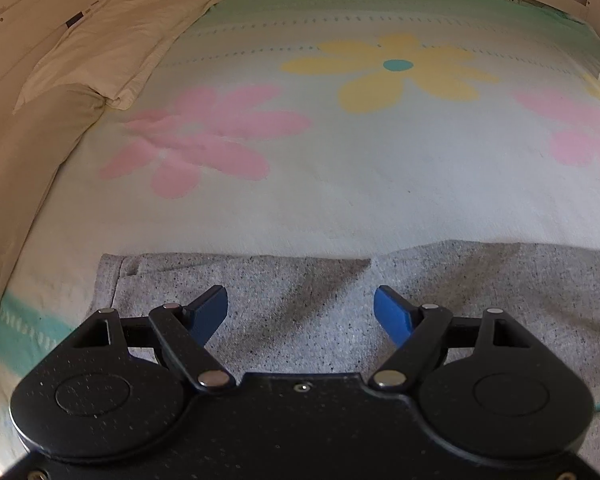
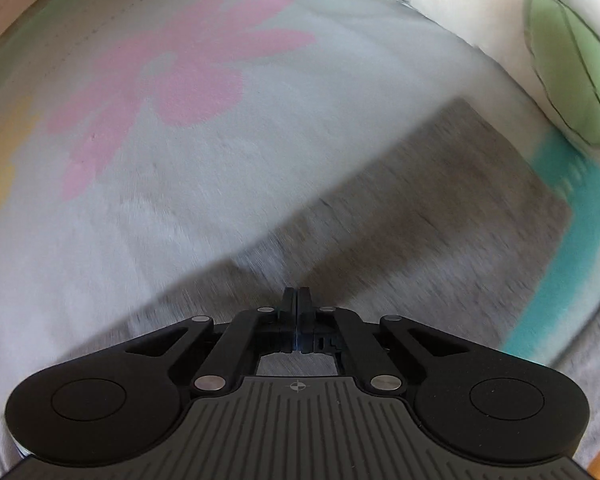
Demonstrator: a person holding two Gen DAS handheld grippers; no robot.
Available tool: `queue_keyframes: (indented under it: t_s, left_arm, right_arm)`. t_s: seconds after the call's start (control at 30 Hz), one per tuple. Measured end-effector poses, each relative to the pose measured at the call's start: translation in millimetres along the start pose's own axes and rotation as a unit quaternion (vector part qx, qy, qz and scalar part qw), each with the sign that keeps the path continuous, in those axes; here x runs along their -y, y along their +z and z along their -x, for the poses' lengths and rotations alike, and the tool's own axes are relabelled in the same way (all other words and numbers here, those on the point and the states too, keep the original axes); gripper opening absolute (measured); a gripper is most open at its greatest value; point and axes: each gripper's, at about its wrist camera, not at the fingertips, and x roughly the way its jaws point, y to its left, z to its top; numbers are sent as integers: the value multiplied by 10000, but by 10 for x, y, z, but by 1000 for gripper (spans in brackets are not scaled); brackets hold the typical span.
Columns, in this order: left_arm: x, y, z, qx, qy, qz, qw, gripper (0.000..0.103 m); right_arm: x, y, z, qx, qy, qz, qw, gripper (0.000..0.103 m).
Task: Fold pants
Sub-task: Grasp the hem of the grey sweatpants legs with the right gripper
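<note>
Two grippers work over one pair of grey pants [image 1: 300, 312] laid flat along the near edge of a bed. Left gripper [image 1: 300, 308]: blue fingers [image 1: 392, 314] spread wide, nothing between them, poised above the cloth near its finished end at the left, apparently lined up for a pinch not yet made. Right gripper [image 2: 298, 300]: fingers brought fully together over the fabric near its far edge; the view is blurred, so whether a fold of cloth is caught between them cannot be told. Pants [image 2: 440, 208] lie smooth and long, a layout suited to lifting one side over the other. Beyond them, the flowered bedsheet [image 1: 340, 180] lies bare, leaving room for the fold. Farthest off, a cream pillow [image 1: 120, 40] rests by the headboard, well apart from the garment.
</note>
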Motion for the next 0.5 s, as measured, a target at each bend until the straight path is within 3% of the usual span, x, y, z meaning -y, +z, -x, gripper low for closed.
queue_keyframes:
  t_s: [0.13, 0.2, 0.27, 0.33, 0.4, 0.5]
  left_arm:
    - [-36, 50, -22, 6, 6, 144, 9999, 81]
    - [-62, 75, -23, -27, -26, 261, 9997, 81]
    - [-81, 88, -6, -24, -76, 348, 9994, 81]
    - [-78, 87, 10, 21, -25, 338, 9994, 81]
    - [-67, 87, 9, 52, 41, 324, 9995, 81]
    - [-68, 101, -29, -12, 23, 367, 9993, 81]
  right_arm:
    - [139, -21, 165, 366, 325, 351, 9982, 3]
    - [127, 65, 186, 344, 521, 385, 9973, 4]
    - [76, 148, 161, 211, 740, 314, 9965, 12]
    - [-45, 209, 102, 142, 817, 277, 9962, 34]
    - [-241, 230, 51, 183, 901, 474, 9946, 41]
    - [-558, 227, -49, 150, 1177, 1254, 9850, 41]
